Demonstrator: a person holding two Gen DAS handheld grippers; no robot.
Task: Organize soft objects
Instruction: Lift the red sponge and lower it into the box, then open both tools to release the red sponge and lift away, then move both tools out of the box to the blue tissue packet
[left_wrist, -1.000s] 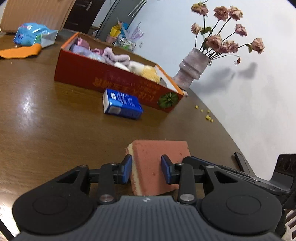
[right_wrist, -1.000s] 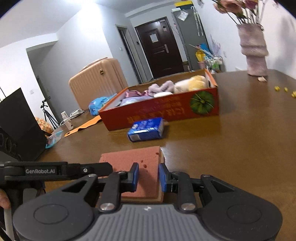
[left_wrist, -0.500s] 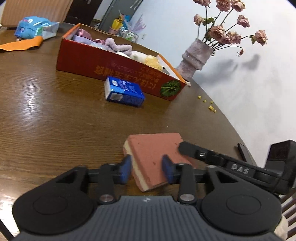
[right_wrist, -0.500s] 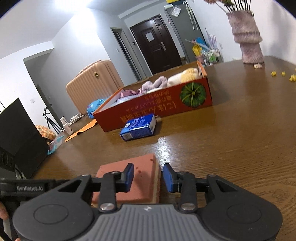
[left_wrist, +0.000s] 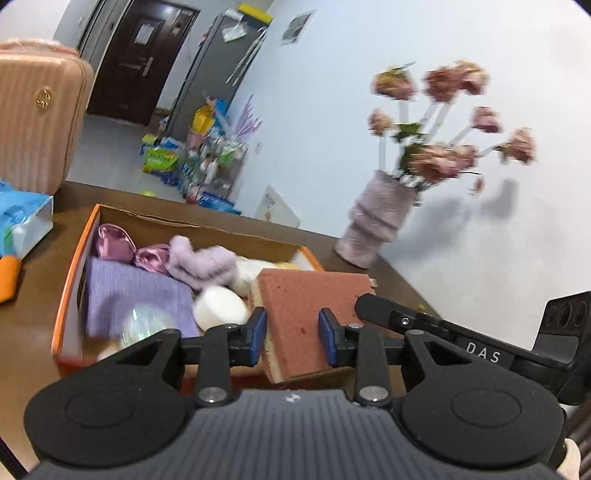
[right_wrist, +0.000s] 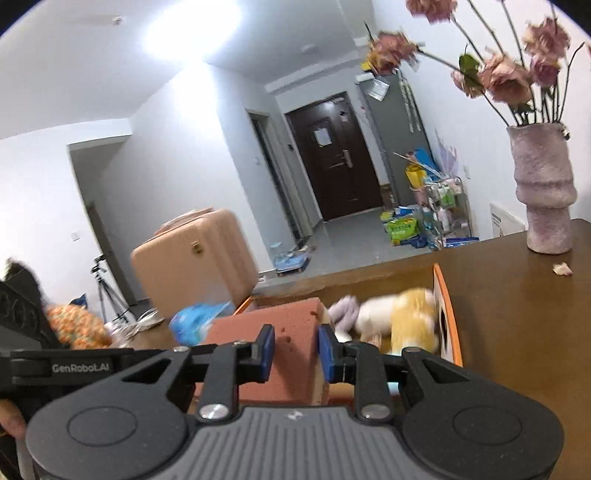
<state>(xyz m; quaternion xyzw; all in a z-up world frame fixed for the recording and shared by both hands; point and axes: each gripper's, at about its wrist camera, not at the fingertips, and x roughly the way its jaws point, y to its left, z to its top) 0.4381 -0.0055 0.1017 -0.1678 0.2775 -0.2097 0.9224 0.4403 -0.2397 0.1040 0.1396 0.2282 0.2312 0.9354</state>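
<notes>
The left gripper (left_wrist: 291, 341) and right gripper (right_wrist: 294, 355) each clamp one side of the pink sponge (left_wrist: 309, 309), holding it above the near right corner of the orange box (left_wrist: 70, 273). The box, on the brown table (right_wrist: 517, 317), contains a purple cloth (left_wrist: 129, 295), a lilac plush (left_wrist: 201, 264) and a yellow plush (right_wrist: 410, 317).

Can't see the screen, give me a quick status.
Left gripper and right gripper both shut on sponge. Sponge held over orange box. Plush toys already crowd the box.
</notes>
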